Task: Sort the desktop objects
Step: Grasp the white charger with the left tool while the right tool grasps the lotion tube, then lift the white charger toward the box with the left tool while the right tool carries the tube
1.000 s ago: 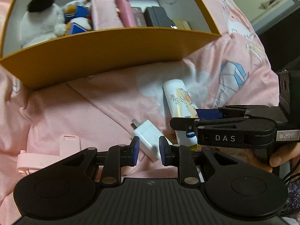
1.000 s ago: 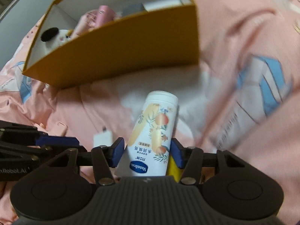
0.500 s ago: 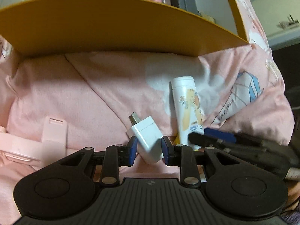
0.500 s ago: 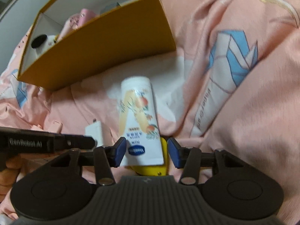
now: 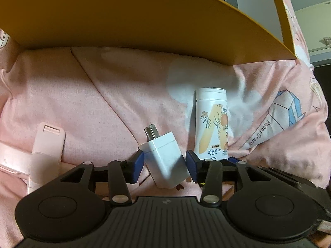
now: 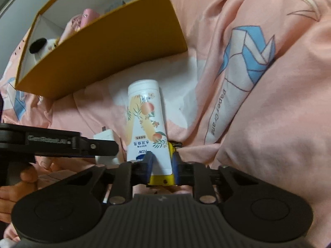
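A yellow-sided storage box (image 5: pixel 144 20) with a white interior stands on a pink bedsheet (image 5: pixel 82 95) printed with blue paper cranes. In front of the box, on the sheet, lie a white plug charger (image 5: pixel 164 161) and a white lotion tube (image 5: pixel 211 124), side by side; the charger lies to the left of the tube, prongs pointing toward the box. Farther left of the box's front wall sits a pale pink clip-like object (image 5: pixel 46 150), partly cut off by the frame edge.

The left gripper (image 5: pixel 163 166) straddles the charger, its jaws set wide with a small gap on each side of the white body. The right gripper (image 6: pixel 161 163) has its jaws pinched narrow on the flat crimped end of the lotion tube (image 6: pixel 146 124), whose round cap end points toward the box. A yellow object (image 6: pixel 160 180) lies under the tube's end, mostly hidden by the jaws.

Inside the box (image 6: pixel 103 47), only the tops of things show: a panda plush (image 6: pixel 43 45), pink items and dark blocks, the rest hidden behind the front wall. The tube carries an orange peach-and-leaf pattern, a blue oval logo and small print too fine to read.
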